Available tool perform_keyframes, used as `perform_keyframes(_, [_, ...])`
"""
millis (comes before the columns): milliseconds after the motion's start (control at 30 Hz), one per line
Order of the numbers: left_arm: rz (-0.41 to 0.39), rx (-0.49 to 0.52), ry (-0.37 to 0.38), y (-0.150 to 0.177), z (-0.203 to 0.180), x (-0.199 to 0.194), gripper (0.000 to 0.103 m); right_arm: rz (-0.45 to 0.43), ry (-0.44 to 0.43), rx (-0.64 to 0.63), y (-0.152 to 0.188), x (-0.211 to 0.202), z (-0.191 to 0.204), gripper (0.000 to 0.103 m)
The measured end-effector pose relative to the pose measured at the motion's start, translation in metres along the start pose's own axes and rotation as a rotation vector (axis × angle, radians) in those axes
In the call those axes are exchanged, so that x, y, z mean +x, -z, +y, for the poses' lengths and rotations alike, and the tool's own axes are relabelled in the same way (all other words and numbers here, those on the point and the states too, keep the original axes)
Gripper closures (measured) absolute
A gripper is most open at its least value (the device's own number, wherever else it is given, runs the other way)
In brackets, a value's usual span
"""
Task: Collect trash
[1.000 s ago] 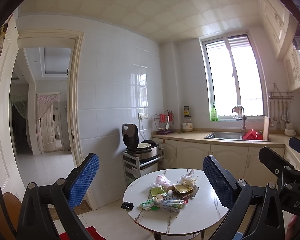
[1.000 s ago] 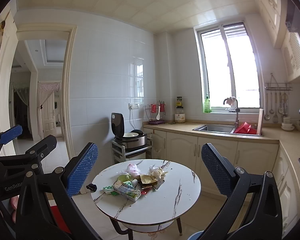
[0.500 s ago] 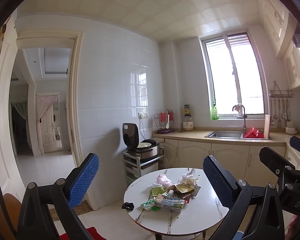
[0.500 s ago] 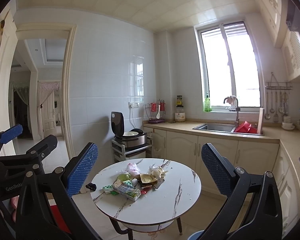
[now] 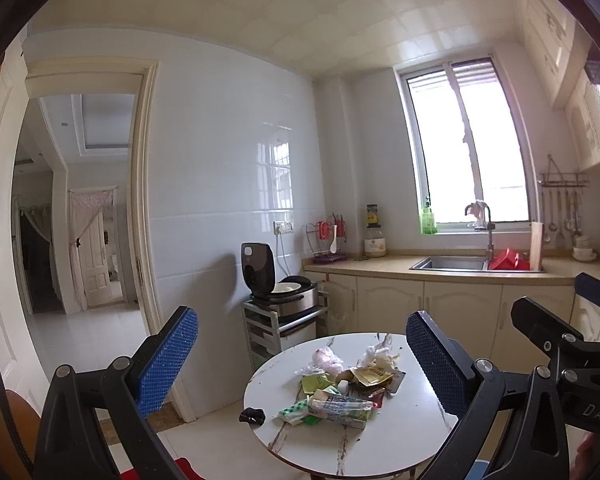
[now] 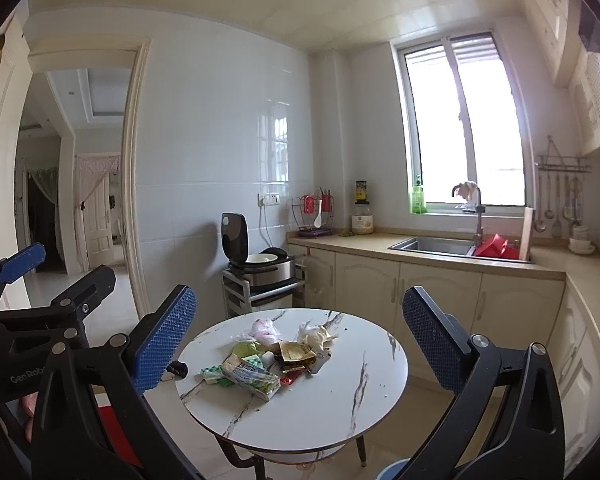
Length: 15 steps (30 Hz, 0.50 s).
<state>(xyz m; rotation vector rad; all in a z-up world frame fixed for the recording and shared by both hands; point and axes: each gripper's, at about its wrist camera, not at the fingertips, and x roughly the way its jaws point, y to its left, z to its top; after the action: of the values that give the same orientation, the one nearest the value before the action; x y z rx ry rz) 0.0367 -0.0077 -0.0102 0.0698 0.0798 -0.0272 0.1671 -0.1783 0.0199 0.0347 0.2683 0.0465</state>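
A heap of trash (image 5: 342, 386) (image 6: 274, 354) lies on a round white marble-pattern table (image 5: 404, 436) (image 6: 332, 404): a pink bag, crumpled white paper, green and brown wrappers and a long green-white packet. A small black scrap (image 5: 252, 415) (image 6: 177, 368) sits at the table's left edge. My left gripper (image 5: 300, 360) is open and empty, held well back from the table. My right gripper (image 6: 300, 340) is also open and empty, equally far back. The other gripper shows at the side of each view.
A rice cooker (image 5: 278, 286) on a small rack stands behind the table by the tiled wall. Cream cabinets, a counter and a sink (image 6: 434, 245) run along the far side under a window. A doorway (image 5: 80, 220) opens on the left. A blue bin rim (image 6: 396, 470) shows below the table.
Both views have shifted only slightly; the table and trash sit almost where they were. Both grippers stay open.
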Motion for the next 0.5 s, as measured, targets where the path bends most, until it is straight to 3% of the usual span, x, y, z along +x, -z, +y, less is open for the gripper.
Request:
perform_keyframes(367, [0.040, -0.021, 0.002, 0.004, 0.010, 0.055, 0.001, 0.055, -0.003, 0.002, 0.014, 0.044, -0.003, 0.000])
perform_keyframes(500, [0.096, -0.030, -0.020, 0.016, 0.029, 0.088, 0.001, 0.115, -0.003, -0.007, 0.030, 0.074, -0.005, 0.000])
